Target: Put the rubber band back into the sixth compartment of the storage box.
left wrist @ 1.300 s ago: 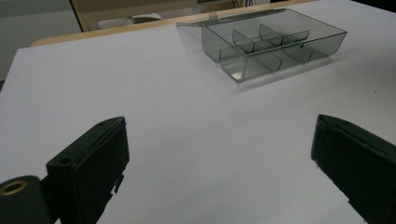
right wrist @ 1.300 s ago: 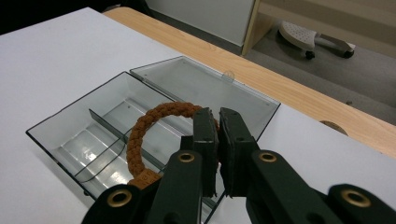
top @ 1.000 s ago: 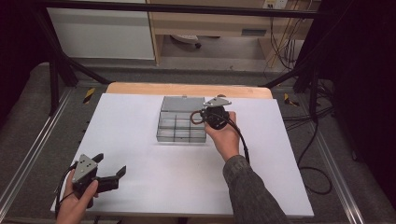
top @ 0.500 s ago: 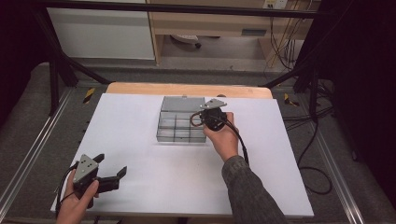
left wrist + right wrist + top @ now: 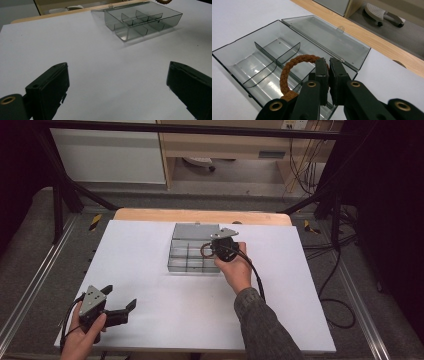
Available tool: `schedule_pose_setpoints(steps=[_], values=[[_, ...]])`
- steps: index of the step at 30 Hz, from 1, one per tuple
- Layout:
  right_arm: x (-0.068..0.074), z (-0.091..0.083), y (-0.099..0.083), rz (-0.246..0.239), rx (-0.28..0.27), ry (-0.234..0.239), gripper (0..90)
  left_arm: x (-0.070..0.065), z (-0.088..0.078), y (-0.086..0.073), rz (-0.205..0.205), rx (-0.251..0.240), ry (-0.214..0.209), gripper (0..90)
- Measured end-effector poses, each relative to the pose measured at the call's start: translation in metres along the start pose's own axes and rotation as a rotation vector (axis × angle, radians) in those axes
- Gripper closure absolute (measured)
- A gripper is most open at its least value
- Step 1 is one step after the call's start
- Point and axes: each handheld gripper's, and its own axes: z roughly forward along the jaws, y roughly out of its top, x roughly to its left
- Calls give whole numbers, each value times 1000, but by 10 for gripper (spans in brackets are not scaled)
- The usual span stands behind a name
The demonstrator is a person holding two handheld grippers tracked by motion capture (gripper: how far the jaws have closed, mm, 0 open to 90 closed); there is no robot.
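The right gripper has its two black jaws pinching a brown braided cord loop, holding it just above the open compartments of a clear smoky-grey plastic divider box, whose hinged lid lies flat behind it. That box sits toward the far edge of the white tabletop, about midway across. Well apart, near the front left corner, the left gripper rests with its jaws spread wide and nothing between them.
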Motion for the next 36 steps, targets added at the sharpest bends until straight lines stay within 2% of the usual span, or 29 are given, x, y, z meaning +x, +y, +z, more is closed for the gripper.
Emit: schedule_pose_setpoints(steps=[6, 36], values=[[1, 1, -1, -42, 17, -15, 858, 0, 0, 0, 0, 1, -1, 50], [0, 4, -17, -53, 47, -26, 856, -2, 2, -1, 11, 13, -14, 50]])
